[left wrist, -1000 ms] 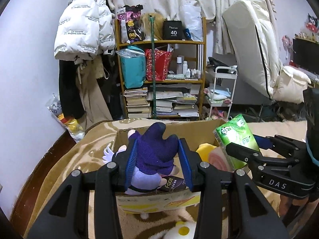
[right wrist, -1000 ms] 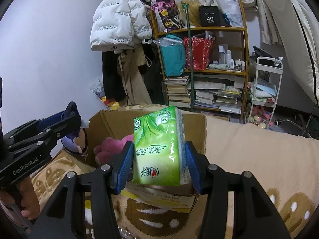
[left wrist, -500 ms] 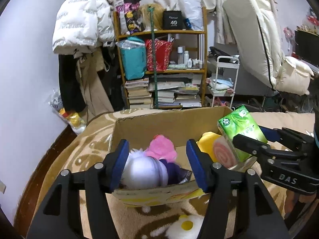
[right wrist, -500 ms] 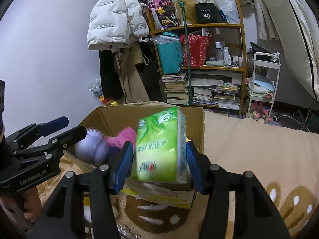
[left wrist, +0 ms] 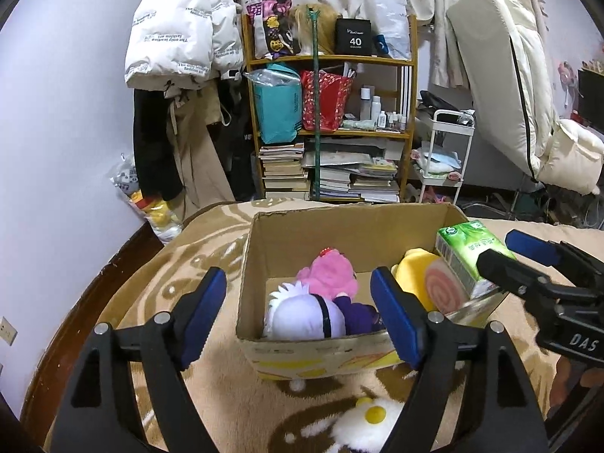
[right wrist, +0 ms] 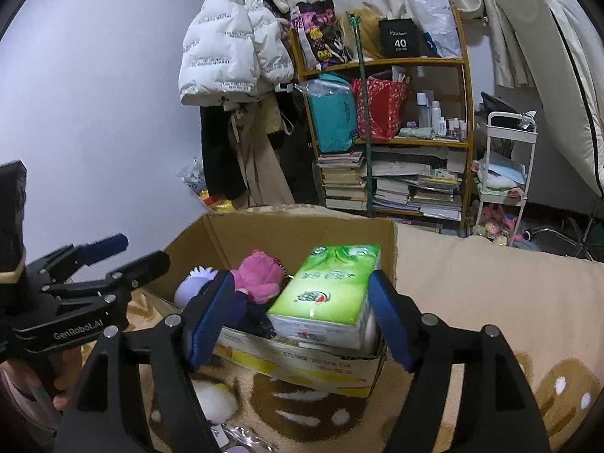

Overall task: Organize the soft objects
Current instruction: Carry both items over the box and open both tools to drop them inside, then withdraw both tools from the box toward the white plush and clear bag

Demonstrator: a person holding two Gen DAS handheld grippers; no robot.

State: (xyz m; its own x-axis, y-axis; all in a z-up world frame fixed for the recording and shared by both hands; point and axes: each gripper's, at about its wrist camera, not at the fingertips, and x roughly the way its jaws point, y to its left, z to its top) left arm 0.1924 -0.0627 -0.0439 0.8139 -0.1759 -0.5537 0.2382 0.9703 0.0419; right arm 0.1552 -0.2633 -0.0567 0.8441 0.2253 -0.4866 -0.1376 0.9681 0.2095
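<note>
Blanket (left wrist: pixel 211 407), tan and patterned, spreads under everything here, and on it sits an open cardboard box (left wrist: pixel 339 241) just ahead of both sets of fingers. The left gripper (left wrist: pixel 298 313) hangs at the box's near wall with its blue-padded fingers (left wrist: pixel 204 313) spreading apart and nothing clamped; past and between them lies a purple-and-white plush doll (left wrist: pixel 305 317) on the box floor, with a pink plush (left wrist: pixel 328 275) right behind it. The right gripper (right wrist: pixel 298 317) is over the box's near right corner, its fingers (right wrist: pixel 389 324) also spreading, no longer pressing the green tissue pack (right wrist: pixel 328 294), which lies tilted between them on top of the box's contents. Under that pack, toward the left gripper's right finger, are a yellow plush (left wrist: pixel 411 275) and a pink-swirled round cushion (left wrist: pixel 441 290). Below the left fingers, outside the box, a small white plush with a yellow spot (left wrist: pixel 366 422) rests on the blanket.
</note>
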